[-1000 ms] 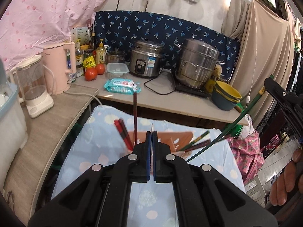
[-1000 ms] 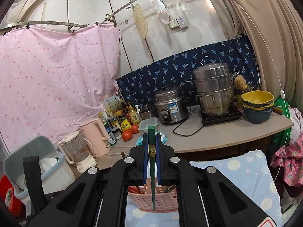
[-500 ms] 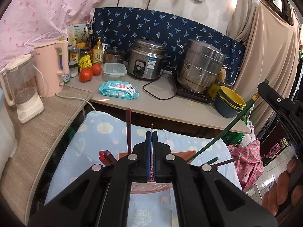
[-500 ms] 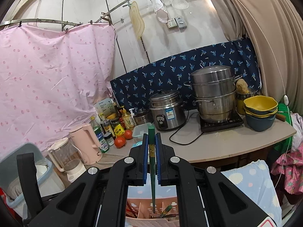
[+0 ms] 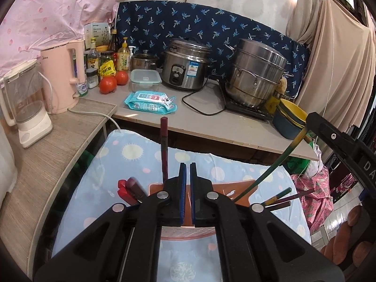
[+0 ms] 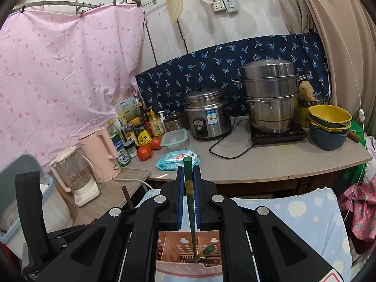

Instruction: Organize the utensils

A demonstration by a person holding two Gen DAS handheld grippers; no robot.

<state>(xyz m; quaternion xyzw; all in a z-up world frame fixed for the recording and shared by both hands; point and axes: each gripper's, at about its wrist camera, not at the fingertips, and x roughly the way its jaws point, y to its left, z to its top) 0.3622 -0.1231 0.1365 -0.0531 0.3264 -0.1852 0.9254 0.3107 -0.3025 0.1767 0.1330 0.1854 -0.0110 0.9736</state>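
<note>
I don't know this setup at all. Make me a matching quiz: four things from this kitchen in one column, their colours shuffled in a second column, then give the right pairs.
Things:
1. kettle
2. top bowl
3. chopstick in the right gripper
4. tomatoes

Colours:
A. green
B. red
C. pink
D. yellow

Right pairs: 1-C, 2-D, 3-A, 4-B
</note>
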